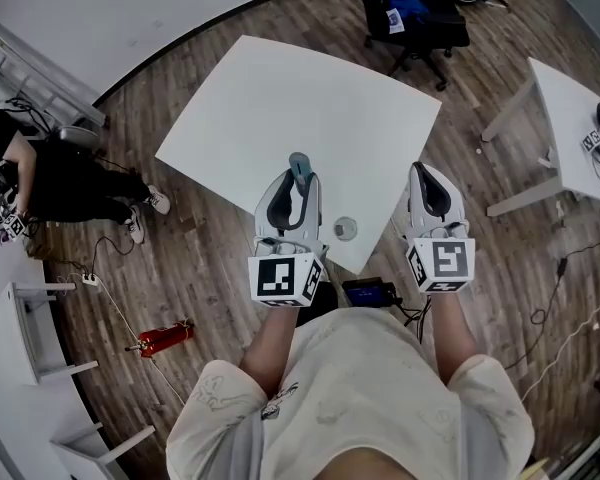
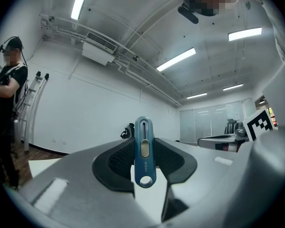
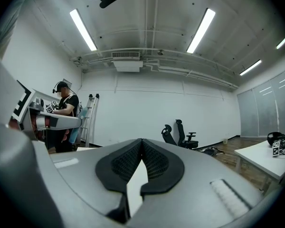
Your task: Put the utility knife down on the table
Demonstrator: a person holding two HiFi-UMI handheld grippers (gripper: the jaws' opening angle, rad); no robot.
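A slim blue utility knife stands clamped between the dark pads of my left gripper, which is shut on it. The knife's end sticks out past the jaw tips. In the head view the left gripper hovers over the near corner of the white table, and the knife pokes out ahead of it. My right gripper hangs beside it, just off the table's near right edge. Its jaws meet at the tips with nothing between them.
A small round grey object lies on the table near its front corner. A black office chair stands beyond the table and a second white table at the right. A person stands at the left. A red tool lies on the floor.
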